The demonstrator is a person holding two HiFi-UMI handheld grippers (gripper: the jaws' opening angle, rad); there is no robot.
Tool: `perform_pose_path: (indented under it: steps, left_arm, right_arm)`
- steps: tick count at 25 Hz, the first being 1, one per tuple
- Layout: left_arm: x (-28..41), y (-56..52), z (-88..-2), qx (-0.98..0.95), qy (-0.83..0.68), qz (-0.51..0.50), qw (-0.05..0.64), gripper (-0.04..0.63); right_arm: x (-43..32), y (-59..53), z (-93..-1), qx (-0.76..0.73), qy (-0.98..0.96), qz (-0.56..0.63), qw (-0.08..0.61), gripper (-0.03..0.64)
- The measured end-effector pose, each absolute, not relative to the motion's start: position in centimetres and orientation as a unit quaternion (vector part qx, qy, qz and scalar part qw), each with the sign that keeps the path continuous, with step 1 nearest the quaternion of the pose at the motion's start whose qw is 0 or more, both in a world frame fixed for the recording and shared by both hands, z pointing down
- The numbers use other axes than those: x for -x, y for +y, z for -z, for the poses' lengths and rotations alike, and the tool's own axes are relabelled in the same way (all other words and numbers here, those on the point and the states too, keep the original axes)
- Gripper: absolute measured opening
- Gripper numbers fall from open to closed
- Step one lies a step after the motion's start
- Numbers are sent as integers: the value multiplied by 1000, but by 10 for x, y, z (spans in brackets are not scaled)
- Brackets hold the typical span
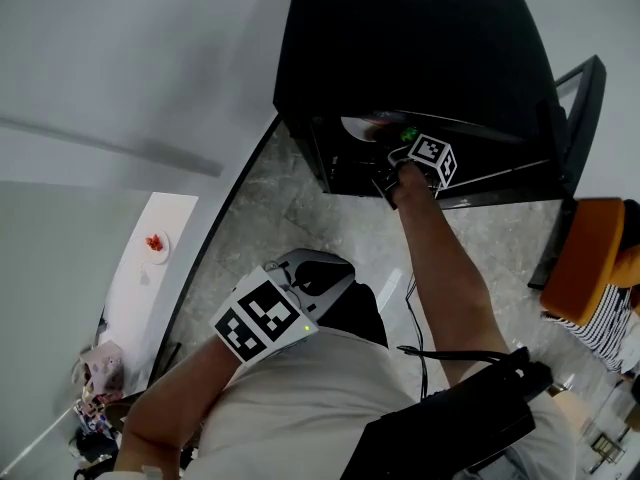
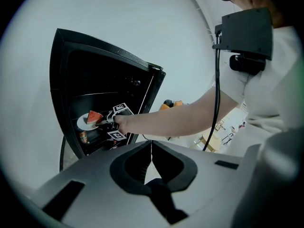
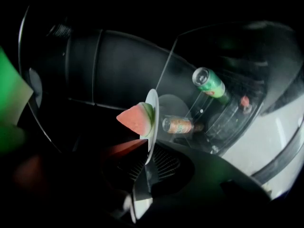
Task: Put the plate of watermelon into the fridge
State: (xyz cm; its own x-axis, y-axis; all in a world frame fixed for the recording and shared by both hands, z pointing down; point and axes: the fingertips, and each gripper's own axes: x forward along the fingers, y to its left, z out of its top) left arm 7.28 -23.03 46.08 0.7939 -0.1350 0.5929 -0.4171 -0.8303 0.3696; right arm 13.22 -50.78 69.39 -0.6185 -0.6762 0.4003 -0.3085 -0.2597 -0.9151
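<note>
Fridge (image 1: 420, 58), black and low, stands on a grey stone floor (image 1: 300, 218) with its door (image 1: 580, 98) swung open to the person's right. White table (image 1: 150, 268) runs along the far left, well apart from the fridge.

Right arm (image 1: 440, 258) is stretched forward to the fridge's open front. Right hand-held gripper (image 3: 142, 151) reaches into the opening, jaws clamped on the near rim of the plate (image 3: 151, 108). No gap shows between the pads and the rim. The left gripper view shows the plate inside the dark compartment, at mid height. Cannot tell whether it rests on a shelf or hangs from the grip alone.

Left hand-held gripper (image 2: 151, 148) hangs low in front of the person's body, well back from the fridge. Its jaws are together with nothing between them.

Watermelon (image 3: 135, 118), one wedge with red flesh and a pale green rind, lies on the plate, just past the gripped rim.

Cans, two, are beyond the plate behind clear plastic: one green (image 3: 209, 82), one orange (image 3: 178, 125).
</note>
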Motion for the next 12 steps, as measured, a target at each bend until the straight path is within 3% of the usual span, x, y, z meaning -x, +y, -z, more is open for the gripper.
perform_pose_path:
  steps: [5,10,12]
  left_arm:
    - [-73,-228,-462,-913,-148,-283,256,14]
    - [-72,-226,-463,-911,-146,-282,261,14]
    - [-72,-226,-463,-912,-145,-281,263,14]
  right_arm:
    - [-131,-509,-690,426,645,630,79,61]
    - [-117,-505,-679,398,710,582,11,192]
    - [-113,-503,-679,390,729,562,-20,212]
